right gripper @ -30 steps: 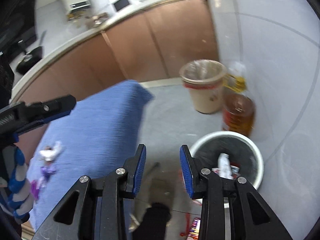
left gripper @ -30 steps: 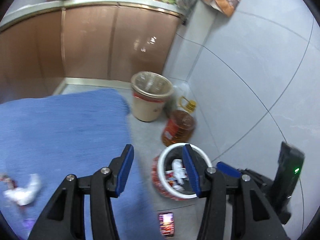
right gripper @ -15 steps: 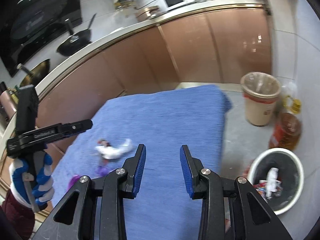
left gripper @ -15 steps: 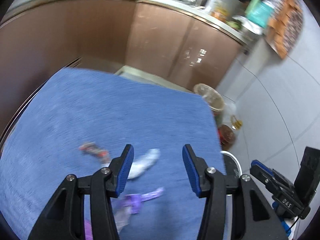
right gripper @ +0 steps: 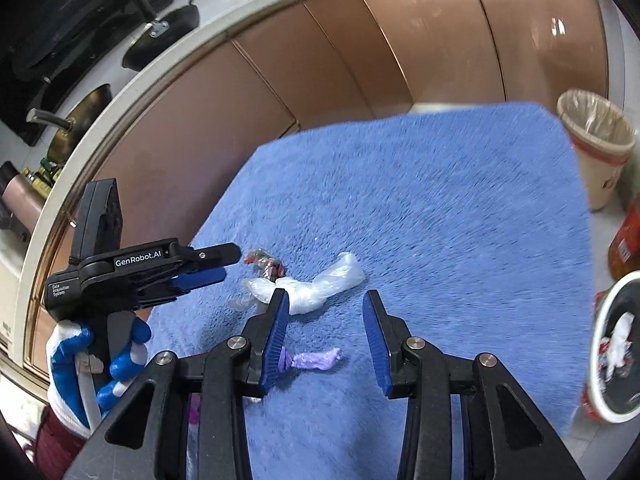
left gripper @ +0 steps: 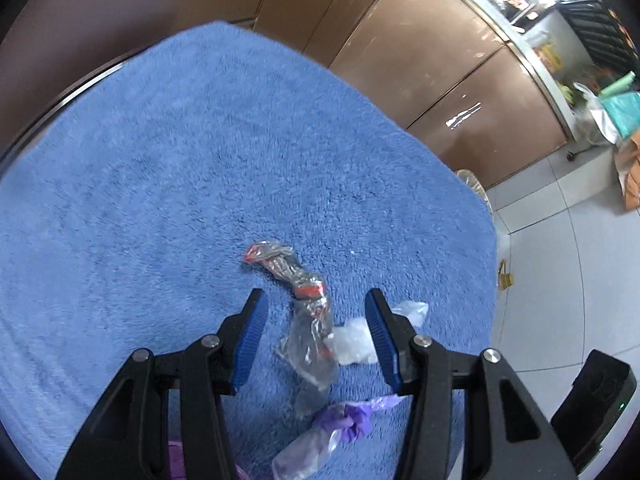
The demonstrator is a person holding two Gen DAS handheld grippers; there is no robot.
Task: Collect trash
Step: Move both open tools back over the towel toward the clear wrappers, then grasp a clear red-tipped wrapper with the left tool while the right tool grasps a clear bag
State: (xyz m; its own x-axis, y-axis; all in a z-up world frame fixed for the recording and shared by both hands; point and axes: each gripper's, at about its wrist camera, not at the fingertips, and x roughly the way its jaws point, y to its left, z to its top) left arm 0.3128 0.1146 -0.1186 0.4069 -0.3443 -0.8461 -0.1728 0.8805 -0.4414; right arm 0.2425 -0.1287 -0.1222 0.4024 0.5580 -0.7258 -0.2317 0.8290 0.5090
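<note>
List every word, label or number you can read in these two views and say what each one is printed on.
"GenRobot.AI": white print on the side of the black left gripper, seen from the right wrist.
Small white lines on that gripper's black handle: too small to read.
Label on the amber oil bottle: blurred, unreadable.
Red print on the beige lined bin: unreadable.
Red-and-clear crumpled wrapper: no legible text.

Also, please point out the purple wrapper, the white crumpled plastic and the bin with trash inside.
purple wrapper point(right gripper: 316, 360), right wrist view, middle of the twist.
white crumpled plastic point(right gripper: 324, 286), right wrist view, its thick middle.
bin with trash inside point(right gripper: 600, 320), right wrist view, near white rim.
</note>
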